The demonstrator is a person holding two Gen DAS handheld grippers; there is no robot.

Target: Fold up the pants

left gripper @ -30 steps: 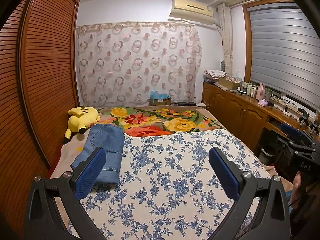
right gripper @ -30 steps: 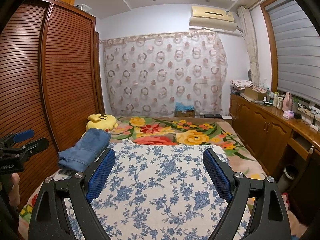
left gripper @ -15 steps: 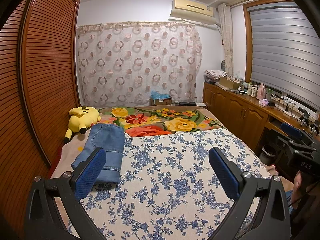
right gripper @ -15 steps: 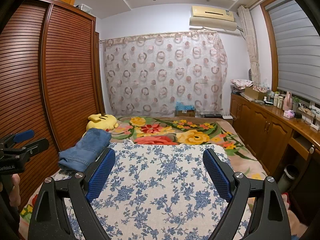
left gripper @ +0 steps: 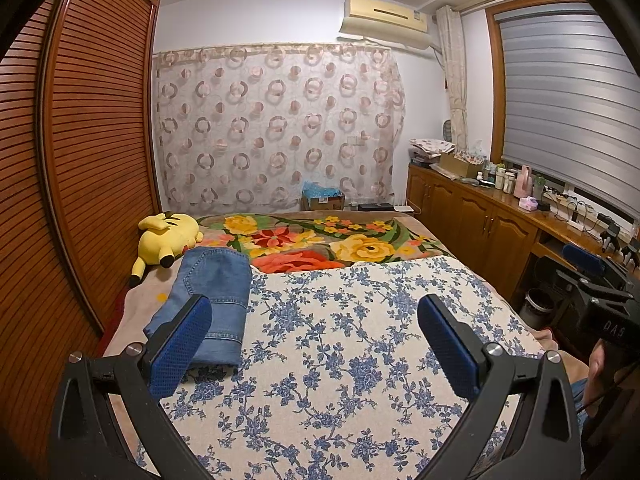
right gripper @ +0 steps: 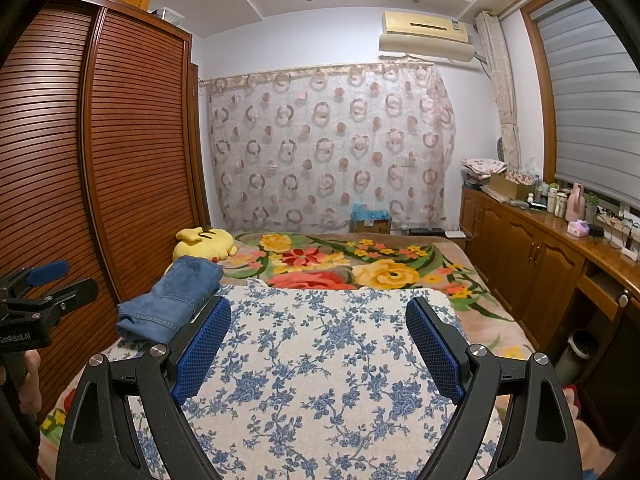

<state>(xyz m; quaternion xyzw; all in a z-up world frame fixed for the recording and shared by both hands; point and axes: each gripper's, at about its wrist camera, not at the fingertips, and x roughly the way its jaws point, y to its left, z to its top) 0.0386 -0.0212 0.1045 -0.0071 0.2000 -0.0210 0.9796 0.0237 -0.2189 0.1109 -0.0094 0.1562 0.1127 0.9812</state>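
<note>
Both claws stand with jaws spread wide and nothing between them: left gripper (left gripper: 314, 326) and right gripper (right gripper: 318, 330) alike, each held above the blue-flowered bedcover (left gripper: 340, 360) and touching no cloth. Folded jeans (left gripper: 208, 300) lie at the left edge of the bed, partly on the flowered cover and partly on the bare beige sheet, in a compact rectangular bundle (hem toward the camera in the left view). Just beyond them rests a yellow plush toy (left gripper: 168, 238), beside the louvred wardrobe (left gripper: 92, 160). A bright floral blanket (left gripper: 320, 242) covers the far half of the bed.
</note>
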